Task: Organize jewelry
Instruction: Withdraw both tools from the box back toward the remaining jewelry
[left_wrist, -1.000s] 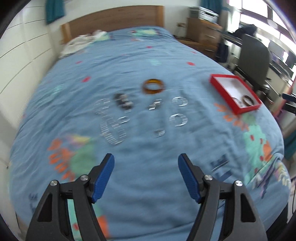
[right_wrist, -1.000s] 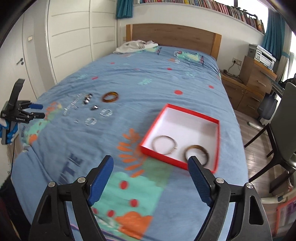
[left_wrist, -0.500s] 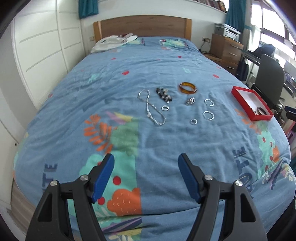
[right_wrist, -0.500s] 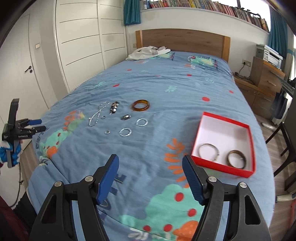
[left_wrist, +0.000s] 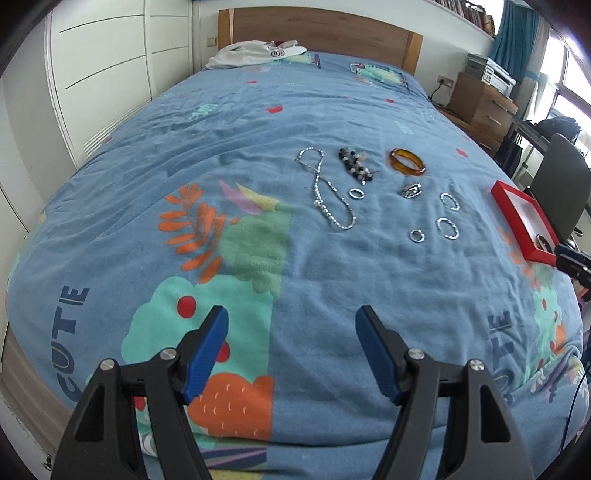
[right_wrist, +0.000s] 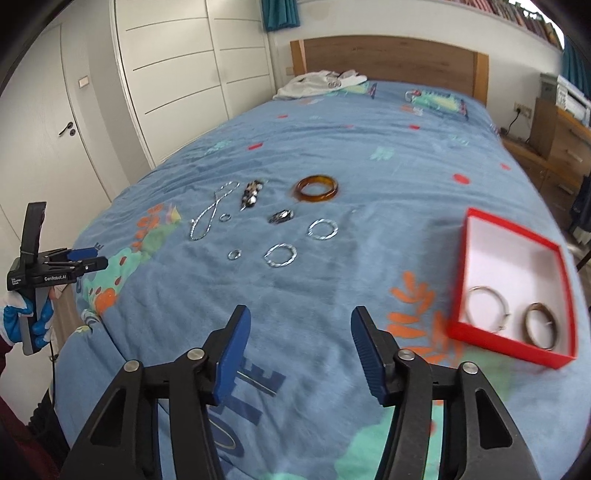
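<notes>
On the blue bedspread (right_wrist: 369, 155) ahead of me the loose jewelry is spread in a cluster: an amber bangle (right_wrist: 317, 188), a silver chain (right_wrist: 208, 218), a beaded bracelet (right_wrist: 251, 193), a small clasp piece (right_wrist: 281, 216), two silver hoops (right_wrist: 323, 229) and two little rings (right_wrist: 233, 254). A second ago my right tongs (right_wrist: 299, 354) looked mostly at the red box (right_wrist: 513, 347); now that view has swung toward the cluster, with the box off to the right, two bangles (right_wrist: 487, 307) already lying in it. Those jaws are closing with nothing between them, which I take as narrowing for the next small piece. My left tongs (left_wrist: 291, 350) have come lower and nearer the bed's foot, jaws wide apart and empty, my gloved hand (right_wrist: 22, 321) holding them. So two pieces are sorted and the rest wait. Around the bed are a wooden headboard (right_wrist: 388, 62), white wardrobe doors (right_wrist: 177, 74), folded white cloth (right_wrist: 317, 83) by the pillow end, a wooden dresser (left_wrist: 480, 107) and a dark chair (left_wrist: 561, 177).
</notes>
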